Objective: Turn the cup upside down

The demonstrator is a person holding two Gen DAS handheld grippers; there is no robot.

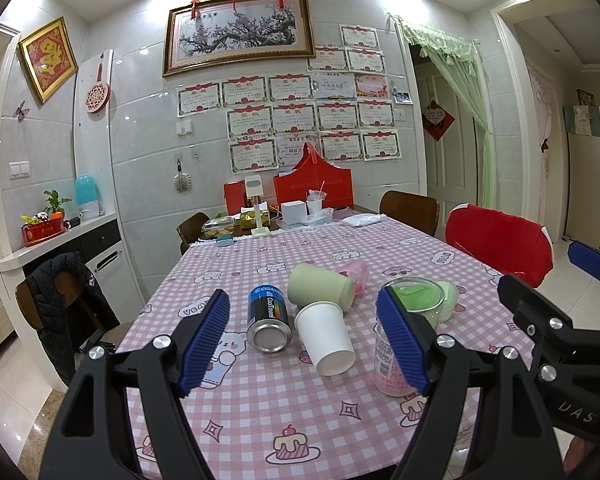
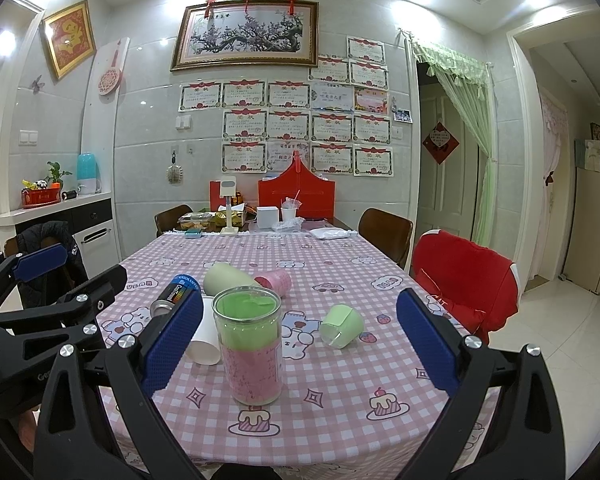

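Note:
Several cups lie on their sides on the pink checked tablecloth (image 1: 284,408). A white paper cup (image 1: 327,336) lies with its mouth toward me; it also shows in the right wrist view (image 2: 204,340). A pale green cup (image 1: 320,286) lies behind it, with a pink cup (image 1: 358,276) beyond. A small light green cup (image 2: 342,326) lies to the right. My left gripper (image 1: 304,344) is open and empty, above the table's front with the white cup between its fingers' line. My right gripper (image 2: 300,342) is open and empty, just behind a clear upright jar (image 2: 249,344).
A dark can (image 1: 268,316) lies on its side left of the white cup. The clear jar (image 1: 396,344), with green and pink contents, stands near the front. Boxes and clutter (image 1: 292,208) crowd the table's far end. A red-covered chair (image 2: 464,284) stands at the right.

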